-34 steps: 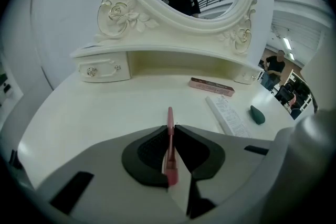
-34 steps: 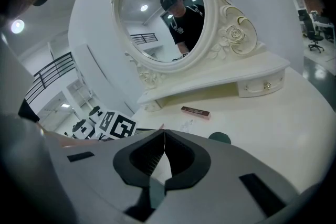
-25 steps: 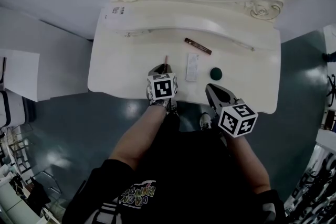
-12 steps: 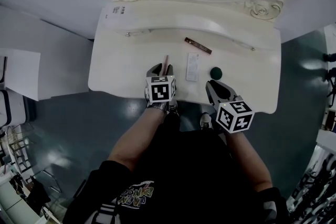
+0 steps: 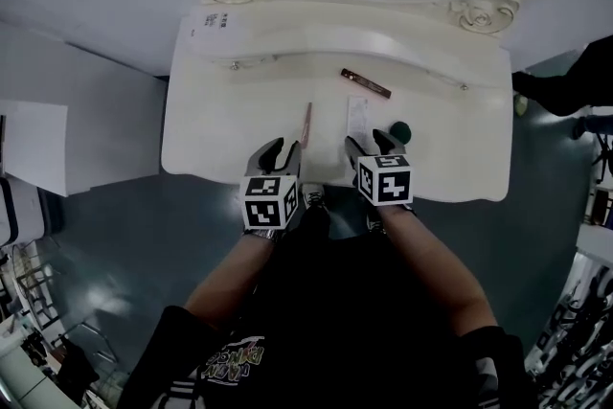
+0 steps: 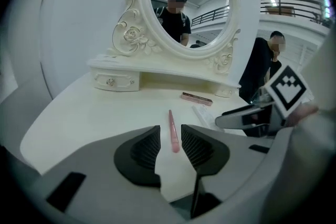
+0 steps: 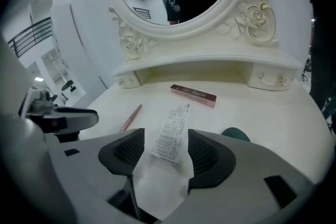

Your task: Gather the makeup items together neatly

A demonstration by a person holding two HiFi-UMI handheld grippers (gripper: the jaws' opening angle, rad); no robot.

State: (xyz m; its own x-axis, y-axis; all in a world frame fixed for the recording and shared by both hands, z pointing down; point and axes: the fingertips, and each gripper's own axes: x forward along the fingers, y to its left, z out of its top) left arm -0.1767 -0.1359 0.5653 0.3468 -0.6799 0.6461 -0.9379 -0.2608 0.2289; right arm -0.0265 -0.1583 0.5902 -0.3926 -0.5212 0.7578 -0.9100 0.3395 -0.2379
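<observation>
The left gripper [image 5: 284, 148] holds its 2 fingers apart and empty, the pink pencil [image 6: 171, 128] lying on the dressing table [image 6: 79, 113] just ahead of their tips. The right gripper [image 5: 368, 141] is opening its 2 fingers with nothing pressed between them. The printed slip [image 7: 173, 128] lies just beyond the tips, the brown box [image 7: 193, 95] farther ahead, and the dark green round item [image 7: 234, 134] beside the right-hand finger.

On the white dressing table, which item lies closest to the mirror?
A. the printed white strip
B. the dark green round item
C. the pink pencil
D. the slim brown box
D: the slim brown box lies farther back than the pink pencil, printed white strip and dark green round item.
</observation>
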